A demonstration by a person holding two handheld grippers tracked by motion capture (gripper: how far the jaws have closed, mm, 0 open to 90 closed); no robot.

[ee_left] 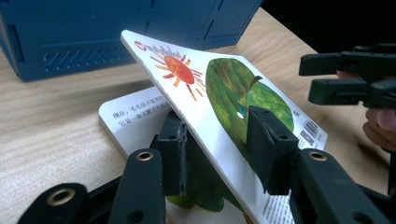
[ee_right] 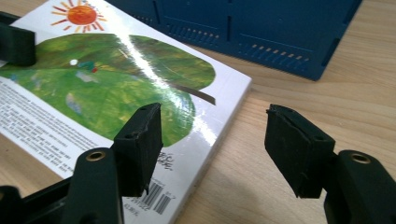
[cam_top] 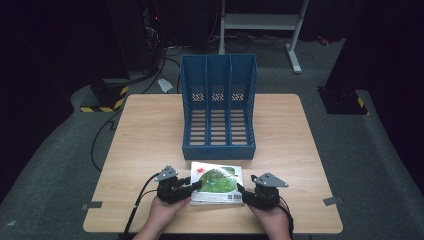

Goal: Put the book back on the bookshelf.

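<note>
a: where are we with the book [cam_top: 217, 183]?

b: it lies flat at the near edge of the table [cam_top: 150, 130], just in front of the blue rack [cam_top: 218, 107]. our left gripper [ee_left: 219, 144] has its jaws around the top cover [ee_left: 219, 88], one pad under and one over, and the cover is tilted up off the pages. whether the pads truly pinch it, we can't quite tell, though they look close on it.

a: and the right gripper [ee_right: 219, 140]?

b: jaws apart, holding nothing. it sits at the book's right edge, one jaw over the barcode corner, the other over bare wood.

a: so which step is this?

b: we'd say the pickup, getting a grip before the book goes into a slot of the rack.

a: next move?

b: we reckon the right gripper needs to slide onto the edge and close, then we lift together and turn the book upright.
</note>
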